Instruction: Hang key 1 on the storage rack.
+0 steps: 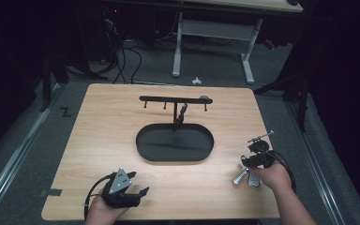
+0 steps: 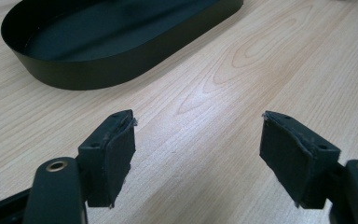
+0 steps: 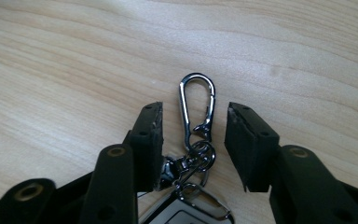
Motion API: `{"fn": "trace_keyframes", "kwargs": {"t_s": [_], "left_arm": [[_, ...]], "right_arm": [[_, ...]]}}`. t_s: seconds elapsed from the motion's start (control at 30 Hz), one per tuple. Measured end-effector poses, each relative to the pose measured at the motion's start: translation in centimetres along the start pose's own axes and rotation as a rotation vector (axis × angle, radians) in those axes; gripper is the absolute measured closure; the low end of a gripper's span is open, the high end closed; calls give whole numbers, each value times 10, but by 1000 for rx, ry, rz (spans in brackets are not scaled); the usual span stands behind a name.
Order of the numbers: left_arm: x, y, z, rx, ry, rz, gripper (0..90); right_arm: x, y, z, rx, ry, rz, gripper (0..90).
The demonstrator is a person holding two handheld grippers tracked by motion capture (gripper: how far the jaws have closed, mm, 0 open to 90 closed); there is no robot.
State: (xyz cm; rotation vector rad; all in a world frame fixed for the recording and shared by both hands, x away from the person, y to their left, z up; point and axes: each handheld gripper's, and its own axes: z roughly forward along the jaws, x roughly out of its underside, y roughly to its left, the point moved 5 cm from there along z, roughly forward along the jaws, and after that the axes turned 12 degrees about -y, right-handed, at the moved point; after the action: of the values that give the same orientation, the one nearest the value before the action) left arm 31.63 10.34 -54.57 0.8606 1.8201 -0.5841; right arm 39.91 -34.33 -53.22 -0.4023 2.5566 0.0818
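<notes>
Right gripper view: spread jaws straddle the carabiner (image 3: 196,106) on the bench (image 3: 74,60), so pinching it seems next; the left gripper (image 2: 198,140) idles agape.

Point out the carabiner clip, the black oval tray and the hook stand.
carabiner clip (image 3: 196,106): right gripper view, on its silver loop.
black oval tray (image 1: 175,157): high view, on its near rim.
hook stand (image 1: 168,99): high view, on its top crossbar.

both tools low, left tool (image 1: 142,192) jaws wide apart, right tool (image 3: 193,125) jaws parted
</notes>
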Motion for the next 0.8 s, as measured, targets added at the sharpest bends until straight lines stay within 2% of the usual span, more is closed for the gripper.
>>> {"fn": "trace_keyframes", "kwargs": {"t_s": [0.13,0.3,0.47,0.57,0.8], "left_arm": [[0,0,-1,0,1,9,272],[0,1,-2,-3,2,11,274],[-1,1,-1,-2,1,13,273],[0,1,-1,-9,3,15,274],[0,0,-1,-6,5,20,274]], "right_arm": [[2,-4,4,-1,19,14,616],[4,-3,7,-2,21,-6,628],[4,-3,6,-8,14,8,682],[4,-3,6,-10,18,-2,724],[1,-3,7,-9,41,-3,739]]}}
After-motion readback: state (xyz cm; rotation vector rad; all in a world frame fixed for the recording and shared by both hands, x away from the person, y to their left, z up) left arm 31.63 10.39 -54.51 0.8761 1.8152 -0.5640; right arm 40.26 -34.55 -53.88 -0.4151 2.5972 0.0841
